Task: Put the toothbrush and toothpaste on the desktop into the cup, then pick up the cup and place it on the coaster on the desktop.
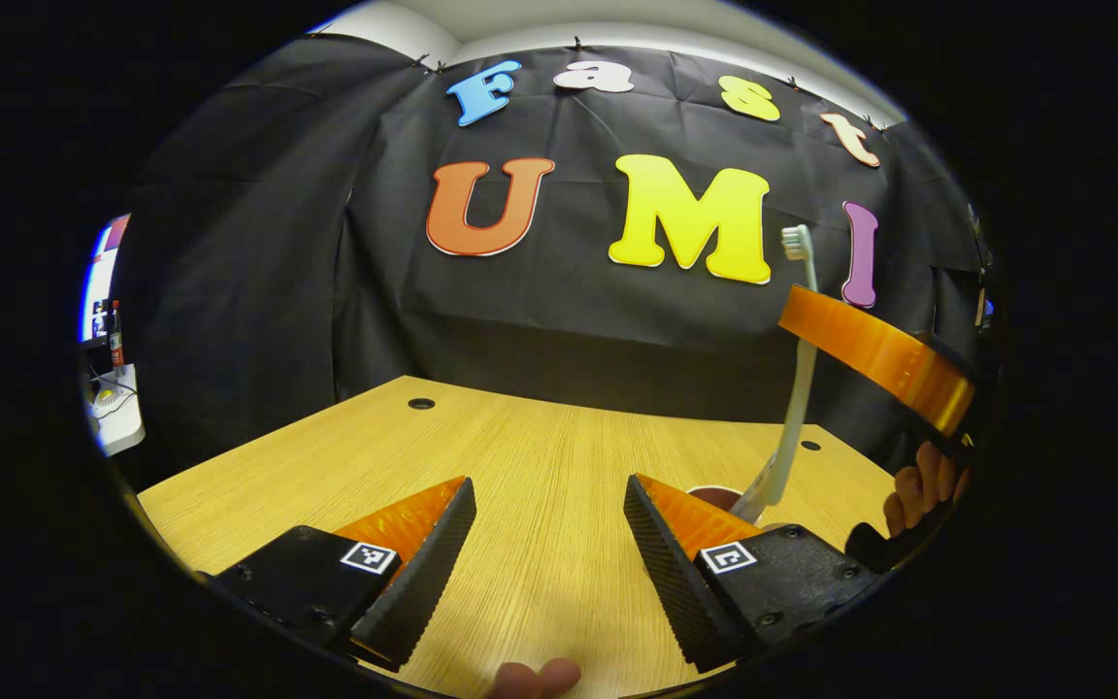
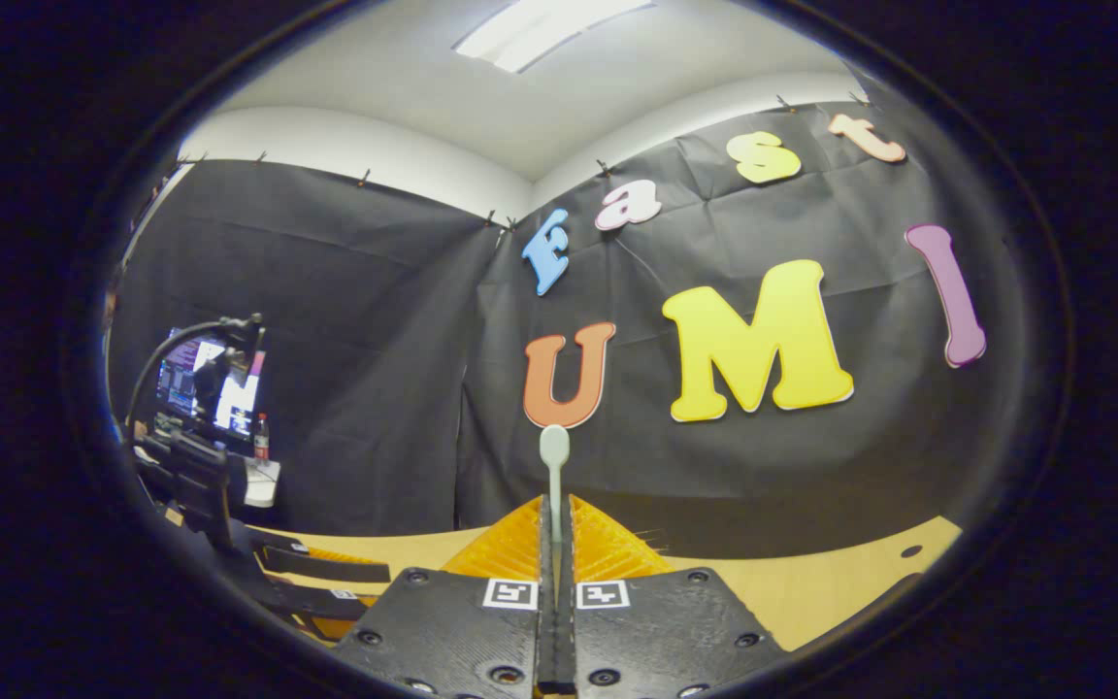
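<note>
A white toothbrush [image 1: 792, 427] stands nearly upright at the right of the left gripper view, bristles on top. My right gripper [image 1: 811, 320] is shut on its handle, with a hand [image 1: 918, 485] behind it. The brush's lower end hangs by a dark reddish rounded thing [image 1: 714, 497], mostly hidden behind my finger; I cannot tell whether it is the cup. In the right gripper view the brush head [image 2: 554, 447] sticks up between the closed fingers of the right gripper [image 2: 555, 510]. My left gripper [image 1: 547, 482] is open low over the wooden table [image 1: 540, 437], holding nothing.
The table has two small round holes [image 1: 421, 403] [image 1: 810, 446] near its far edge. Black cloth walls stand behind it. Beyond the left edge are a monitor [image 2: 210, 383], a bottle [image 2: 261, 437] and the left gripper [image 2: 326, 568]. A fingertip [image 1: 535, 677] shows at the bottom.
</note>
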